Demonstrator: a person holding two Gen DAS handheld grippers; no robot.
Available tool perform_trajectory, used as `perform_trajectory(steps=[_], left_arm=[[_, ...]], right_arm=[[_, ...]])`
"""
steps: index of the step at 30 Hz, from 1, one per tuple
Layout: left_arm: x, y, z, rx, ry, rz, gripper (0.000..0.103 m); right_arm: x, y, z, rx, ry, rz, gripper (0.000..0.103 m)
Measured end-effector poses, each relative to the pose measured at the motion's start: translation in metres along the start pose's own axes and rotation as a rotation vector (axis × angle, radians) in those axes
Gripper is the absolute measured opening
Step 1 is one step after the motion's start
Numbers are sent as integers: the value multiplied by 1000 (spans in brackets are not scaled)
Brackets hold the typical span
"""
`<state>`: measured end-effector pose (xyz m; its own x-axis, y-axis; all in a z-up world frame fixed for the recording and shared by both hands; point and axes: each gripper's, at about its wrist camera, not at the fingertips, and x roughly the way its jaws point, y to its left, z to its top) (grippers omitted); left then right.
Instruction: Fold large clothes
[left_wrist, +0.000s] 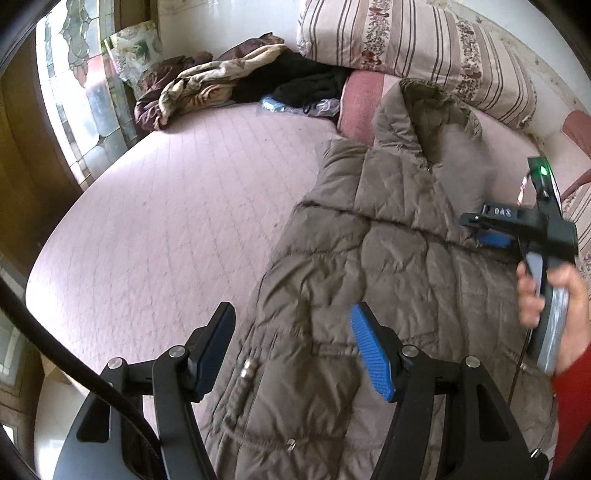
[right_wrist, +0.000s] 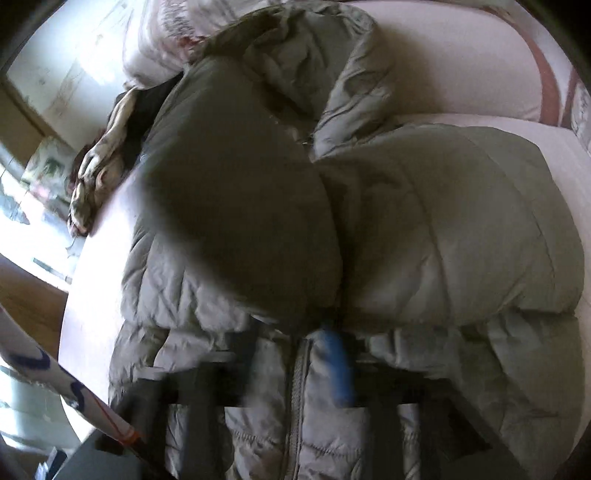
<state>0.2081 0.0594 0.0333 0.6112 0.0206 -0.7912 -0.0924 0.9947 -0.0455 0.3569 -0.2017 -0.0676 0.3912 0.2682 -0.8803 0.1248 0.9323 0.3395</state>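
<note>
An olive-brown quilted puffer jacket (left_wrist: 388, 258) with a hood lies lengthwise on the pink quilted bed (left_wrist: 166, 221). My left gripper (left_wrist: 293, 347) hovers open over the jacket's lower left edge, with nothing between its pads. In the left wrist view, a hand in a red sleeve holds my right gripper (left_wrist: 476, 229) over the jacket's right shoulder. In the blurred right wrist view, the right gripper (right_wrist: 291, 362) has its fingers apart above the jacket (right_wrist: 424, 221), close to the zip and clear of the cloth. A dark sleeve (right_wrist: 240, 203) lies folded across the chest.
Striped floral pillows (left_wrist: 406, 33) are stacked at the head of the bed. Crumpled blankets and dark clothes (left_wrist: 207, 85) are piled at the far left corner beside a patterned glass window (left_wrist: 74, 74). A black cable (left_wrist: 74, 369) crosses the lower left of the left wrist view.
</note>
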Motion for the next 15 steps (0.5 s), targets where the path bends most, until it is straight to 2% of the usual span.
perform_trajectory(steps=[1,4,9,12,15], left_arm=[[2,-2,6,0,-4,-8,64],[10,-9,18,2,-12,-36,71],[37,-34,46,45,14,-91,71],[57,-53,70,75,30,-134,72],[97,-79,100,106,66,-172,73]], right_arm=[[-8,1,-5,-12,-15,8,72],[-28,11,-13,-74,-54,28,72],[-56,-7,-30,-51,-88,16,74],[-68,-36,-45,5,-82,7,74],[-82,-64,-55,61,-83,17,74]])
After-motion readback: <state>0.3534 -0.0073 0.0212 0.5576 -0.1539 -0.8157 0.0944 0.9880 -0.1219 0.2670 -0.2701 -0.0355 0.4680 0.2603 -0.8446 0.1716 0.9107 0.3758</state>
